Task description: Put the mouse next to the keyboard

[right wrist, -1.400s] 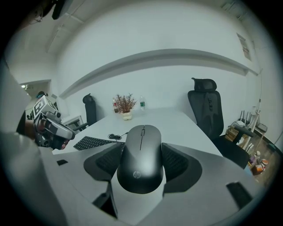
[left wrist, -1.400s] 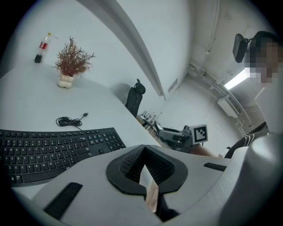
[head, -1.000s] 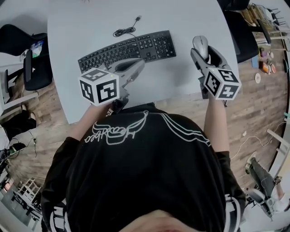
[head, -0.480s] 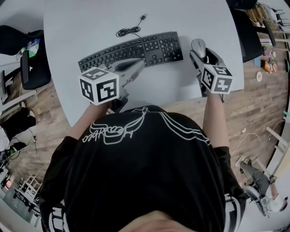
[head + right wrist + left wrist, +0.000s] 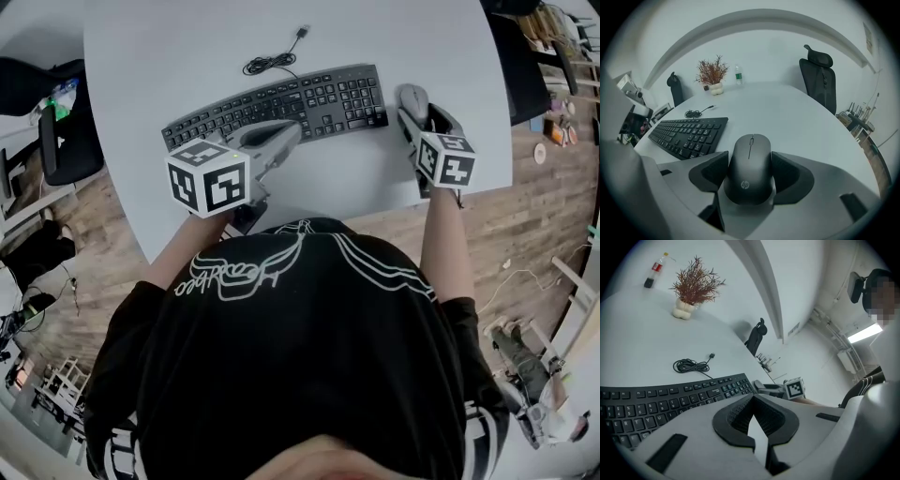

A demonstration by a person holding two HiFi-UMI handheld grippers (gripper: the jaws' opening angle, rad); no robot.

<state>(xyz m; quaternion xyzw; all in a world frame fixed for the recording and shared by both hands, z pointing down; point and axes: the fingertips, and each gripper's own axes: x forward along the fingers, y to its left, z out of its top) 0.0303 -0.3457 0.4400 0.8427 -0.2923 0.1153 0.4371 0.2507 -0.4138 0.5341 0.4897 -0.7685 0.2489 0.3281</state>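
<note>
The black keyboard (image 5: 281,101) lies across the white table (image 5: 169,56), its cable (image 5: 267,64) coiled behind it. A dark grey mouse (image 5: 413,98) sits just off the keyboard's right end, and my right gripper (image 5: 418,114) is shut on it. The right gripper view has the mouse (image 5: 750,166) squeezed between both pads, with the keyboard (image 5: 689,133) to its left. I cannot tell whether the mouse touches the table. My left gripper (image 5: 281,136) hovers at the keyboard's near edge, shut and empty. Its pads (image 5: 740,416) meet at the tips over the keyboard (image 5: 670,399).
A potted dry plant (image 5: 711,75) and a bottle (image 5: 738,75) stand at the table's far side. Black office chairs (image 5: 820,79) sit around the table. The table's near edge (image 5: 375,202) runs just under both grippers, and bare tabletop lies right of the mouse.
My right gripper has carried the mouse leftward, closer to the keyboard's right end. The left gripper has stayed at the keyboard's near edge.
</note>
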